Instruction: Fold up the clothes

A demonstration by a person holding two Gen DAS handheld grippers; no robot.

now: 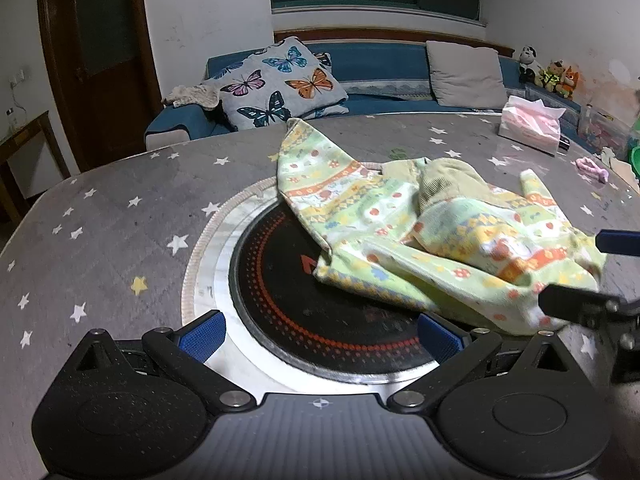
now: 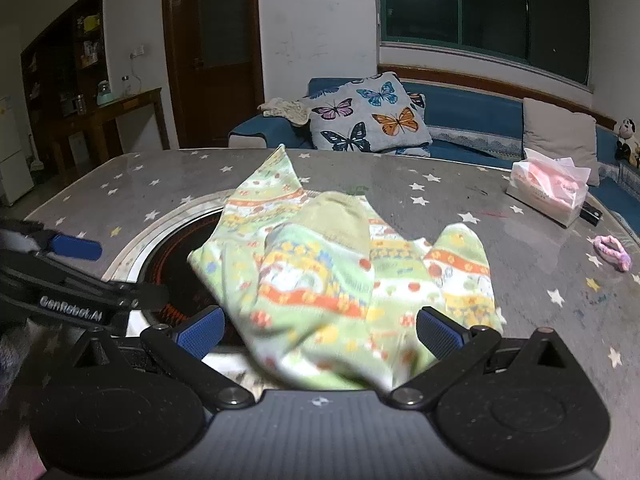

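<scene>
Step in hand, as judged: opening of the fold, garment not yet laid flat. Patterned green child's garment (image 1: 420, 236) crumpled on the star-print worktop (image 1: 120, 208), partly over the inset round cooktop (image 1: 304, 320). Ahead and to the right of the left hand-held gripper (image 1: 320, 338); directly ahead of the right hand-held gripper (image 2: 320, 332), near hem lying between its blue pads (image 2: 202, 332).

Left hand-held gripper: jaws wide apart, holding nothing, clear of the cloth. Right hand-held gripper: jaws wide apart, cloth between them but not pinched.

Next move, as judged: closing on an edge, then spreading flat. Tissue box (image 2: 548, 192) well beyond, to the right.
</scene>
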